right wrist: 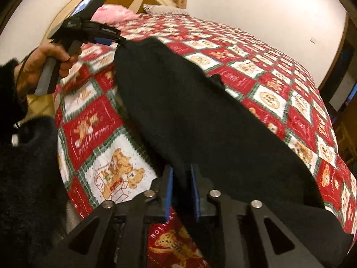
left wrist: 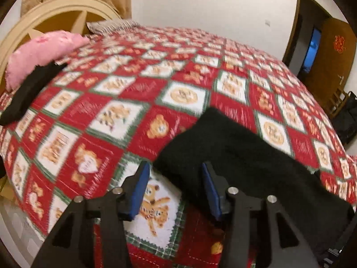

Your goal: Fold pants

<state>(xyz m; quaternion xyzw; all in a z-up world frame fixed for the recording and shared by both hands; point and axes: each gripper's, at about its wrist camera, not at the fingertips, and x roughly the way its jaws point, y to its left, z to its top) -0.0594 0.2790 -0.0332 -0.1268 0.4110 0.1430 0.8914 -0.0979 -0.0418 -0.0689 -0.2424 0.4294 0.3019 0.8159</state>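
Bed with teddy-bear quilt (left wrist: 125, 93), black pants (right wrist: 178, 102), pink pillow (left wrist: 42, 53)

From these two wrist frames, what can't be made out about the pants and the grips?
- Pants lower end: right wrist view, cut off by the right gripper.
- Left gripper: the left wrist view is motion-blurred, so cloth contact is unclear.
- Dark item by the pink pillow: blurred, unidentifiable.

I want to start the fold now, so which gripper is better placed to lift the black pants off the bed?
Right. The right gripper has its jaws shut on the black pants, fabric pinched between them. The left gripper is open and grips nothing, so it would need to close first.
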